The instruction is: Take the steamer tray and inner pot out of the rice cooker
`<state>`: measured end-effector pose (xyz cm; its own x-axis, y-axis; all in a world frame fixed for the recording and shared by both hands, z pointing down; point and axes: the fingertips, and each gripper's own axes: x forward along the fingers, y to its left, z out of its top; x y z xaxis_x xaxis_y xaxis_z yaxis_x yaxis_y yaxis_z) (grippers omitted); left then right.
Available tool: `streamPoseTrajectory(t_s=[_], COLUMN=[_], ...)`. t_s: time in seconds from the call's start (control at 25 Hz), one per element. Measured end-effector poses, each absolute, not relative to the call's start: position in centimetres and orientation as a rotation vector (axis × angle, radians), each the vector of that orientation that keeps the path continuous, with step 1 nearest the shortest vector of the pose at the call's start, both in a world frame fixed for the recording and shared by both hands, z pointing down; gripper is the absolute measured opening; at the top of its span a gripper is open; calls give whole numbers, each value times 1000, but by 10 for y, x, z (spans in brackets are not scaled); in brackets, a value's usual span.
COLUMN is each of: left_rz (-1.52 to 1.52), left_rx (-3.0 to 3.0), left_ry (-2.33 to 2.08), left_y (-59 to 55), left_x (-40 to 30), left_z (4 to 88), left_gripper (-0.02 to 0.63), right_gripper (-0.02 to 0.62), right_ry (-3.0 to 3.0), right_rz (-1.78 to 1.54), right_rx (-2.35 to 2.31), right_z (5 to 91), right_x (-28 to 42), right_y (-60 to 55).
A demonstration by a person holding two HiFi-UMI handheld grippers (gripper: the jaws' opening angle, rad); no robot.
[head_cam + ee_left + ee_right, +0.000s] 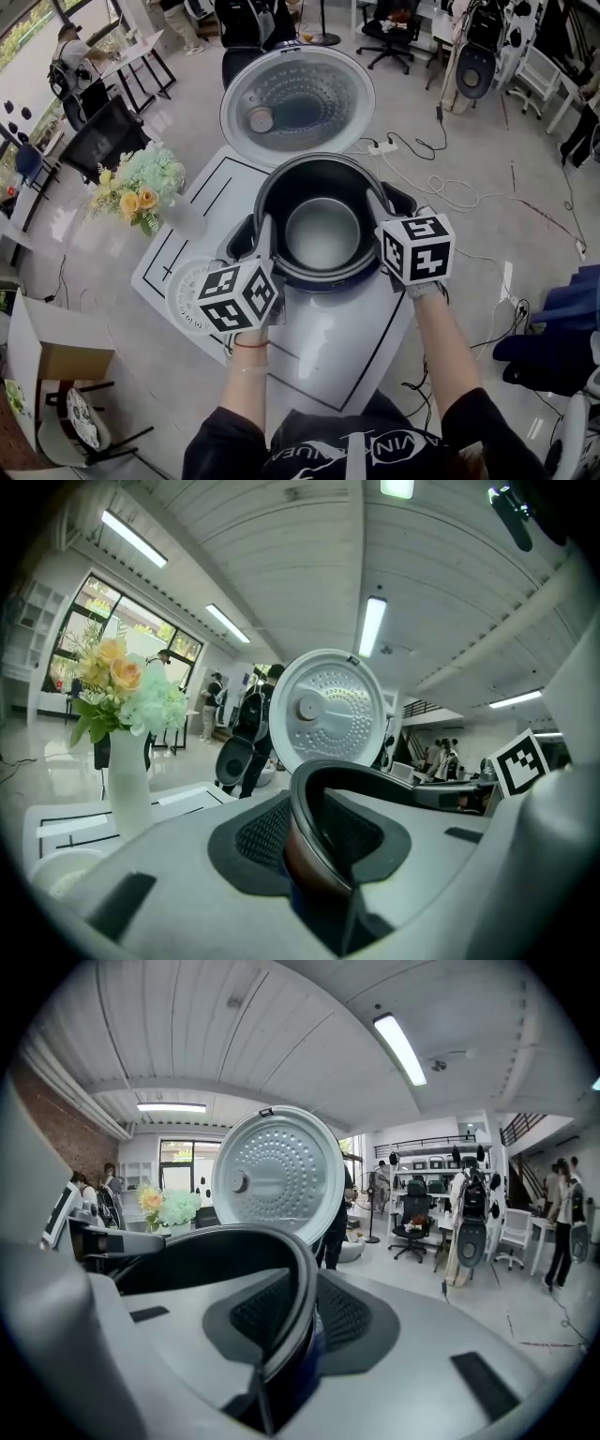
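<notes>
Inner pot point(323, 180) sits upright in the open rice cooker point(328, 319), mouth facing straight up, axis vertical, nothing inside it. The lid point(297, 103) is thrown back beyond it with its perforated inner face showing. Your left tongs point(265, 234) pinch the pot's rim on its left side and your right tongs point(380, 222) pinch the rim opposite, one pad inside the wall and one outside on each. The head view gives that layout. It also shows a white round steamer tray point(183, 292) lying flat on the bench point(216, 178) left of the cooker, half under your left marker cube, with a vase of flowers point(141, 187) behind it. Only the left gripper view shows a brown strip of the pot's outer wall just under the rim between the left tongs point(314, 841). The right gripper view shows the rim clamped edge-on in the right tongs point(300, 1321). Neither shows whether the pot's base is clear of the well.
</notes>
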<state>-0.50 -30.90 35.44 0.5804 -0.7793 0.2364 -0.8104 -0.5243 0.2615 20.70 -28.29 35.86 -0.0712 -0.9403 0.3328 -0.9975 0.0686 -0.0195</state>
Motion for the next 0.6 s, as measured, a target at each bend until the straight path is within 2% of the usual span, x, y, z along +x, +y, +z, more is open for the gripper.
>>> streamPoseTrajectory(t_s=[0.6], left_rz=[-51], left_rx=[2512], left_ry=[-1368], left_y=[-297], left_x=[-22], left_z=[302], left_gripper=[97], right_gripper=[80], right_ry=[-2210], right_rz=[145], right_rx=[2059], right_z=[292], right_x=[192], right_y=[-275])
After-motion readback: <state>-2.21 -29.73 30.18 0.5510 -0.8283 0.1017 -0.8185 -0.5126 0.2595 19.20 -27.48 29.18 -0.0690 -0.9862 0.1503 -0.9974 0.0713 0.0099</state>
